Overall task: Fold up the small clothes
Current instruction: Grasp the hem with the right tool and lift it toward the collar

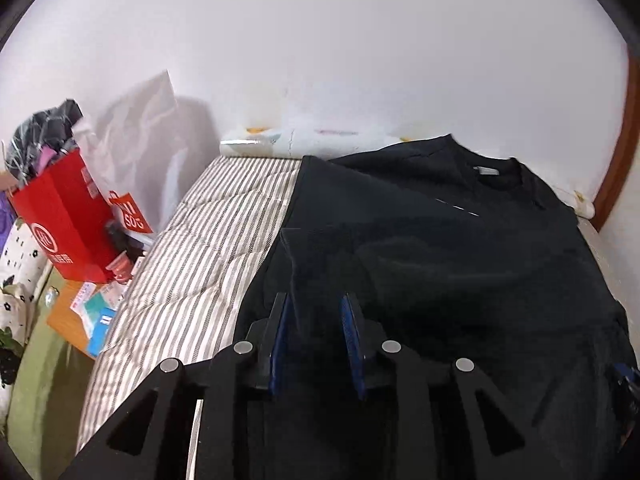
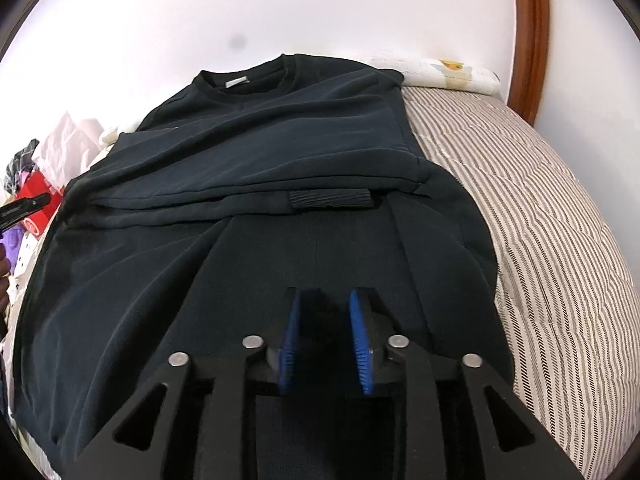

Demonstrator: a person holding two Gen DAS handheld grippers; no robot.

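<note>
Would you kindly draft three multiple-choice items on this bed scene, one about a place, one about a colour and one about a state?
1. Where does the sweatshirt's neck opening lie?
A. at the end near the wall
B. hanging off the bed
C. under the paper bag

2. What colour is the paper bag beside the bed?
A. green
B. red
C. yellow

3. How do the right tongs stand?
A. clamped on a sleeve
B. shut on nothing
C. open, nothing gripped

Key: 1 A, the sweatshirt has its collar by the white wall. 2 B, the paper bag is red. 3 C, the right tongs show a clear gap between their blue pads.
</note>
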